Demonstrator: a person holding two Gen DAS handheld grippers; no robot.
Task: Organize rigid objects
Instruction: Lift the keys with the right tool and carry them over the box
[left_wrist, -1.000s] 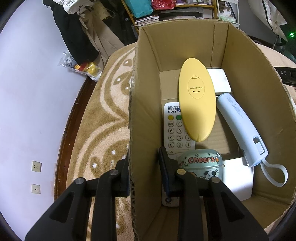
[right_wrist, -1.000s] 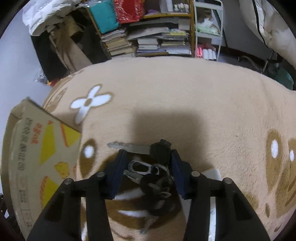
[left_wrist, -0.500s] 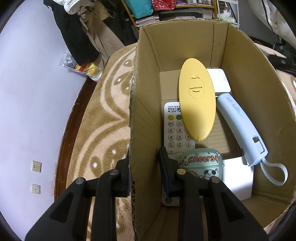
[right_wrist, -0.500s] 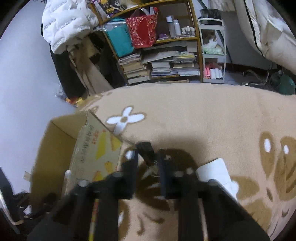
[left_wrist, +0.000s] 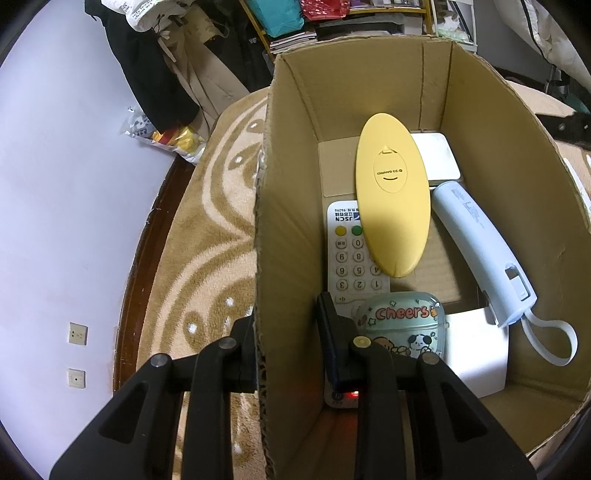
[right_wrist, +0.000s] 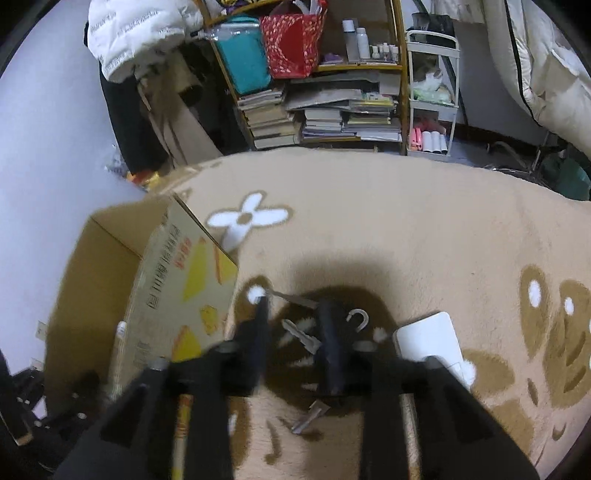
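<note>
My left gripper (left_wrist: 288, 332) is shut on the left wall of an open cardboard box (left_wrist: 498, 122), one finger outside and one inside. In the box lie a yellow oval remote (left_wrist: 391, 206), a white keypad remote (left_wrist: 349, 269), a pale blue handheld device with a strap (left_wrist: 480, 243), a "Cheers" earphone case (left_wrist: 402, 325) and a white block (left_wrist: 476, 350). My right gripper (right_wrist: 295, 332) hangs above the carpet, shut on a bunch of keys (right_wrist: 301, 336); one key dangles below (right_wrist: 310, 415). The printed box (right_wrist: 177, 295) stands just to its left.
A flat white object (right_wrist: 428, 339) lies on the beige patterned carpet (right_wrist: 406, 229) right of the keys. Behind it stand shelves stacked with books (right_wrist: 332, 118) and a white cart (right_wrist: 432, 96). A wall (left_wrist: 74, 184) and snack bags (left_wrist: 166, 136) flank the box's left.
My right gripper has lifted the keys off the carpet and swung back and left, bringing the box into view. The left gripper has held still on the box wall.
</note>
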